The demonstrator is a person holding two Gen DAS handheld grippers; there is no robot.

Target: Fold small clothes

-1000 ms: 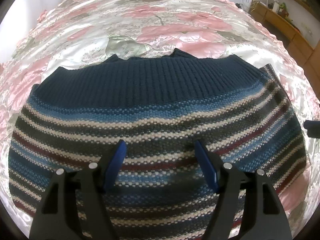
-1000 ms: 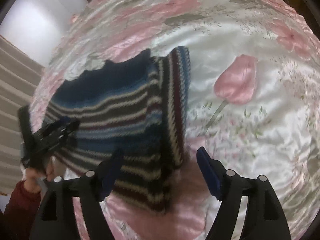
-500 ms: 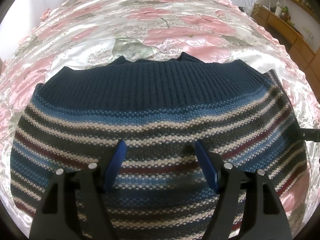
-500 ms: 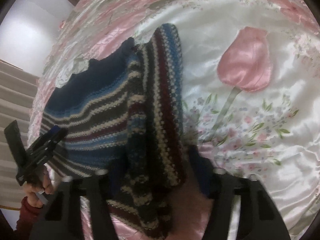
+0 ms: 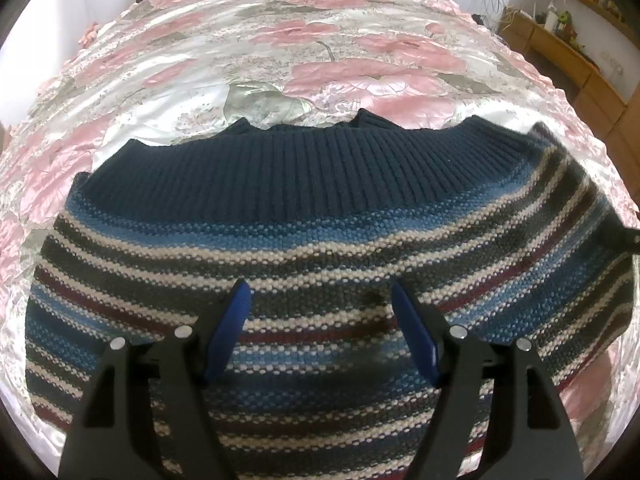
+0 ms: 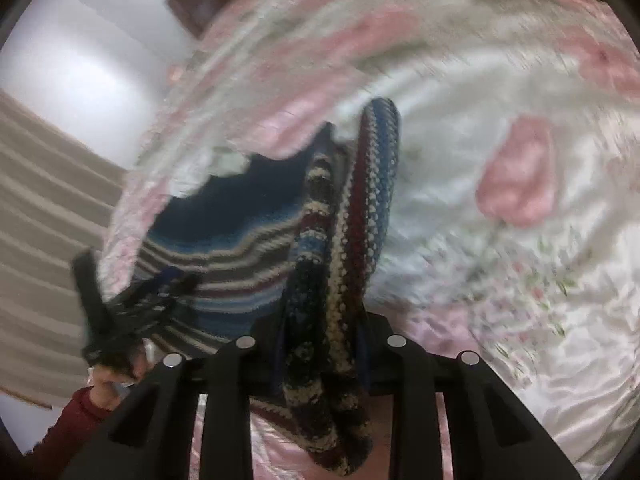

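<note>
One striped knit sweater [image 5: 320, 232] lies flat on a bed covered by a glossy white satin spread [image 5: 280, 60] printed with pink flowers. We note wooden cabinets [image 5: 568, 64] along the far right wall and a white wall [image 6: 92, 60] behind the bed. Left tongs [image 5: 320, 332] hover over the stripes, spread wide, holding nothing. Right tongs [image 6: 320, 344] are closed on the sweater's right edge, bunching it; that view is blurred.
</note>
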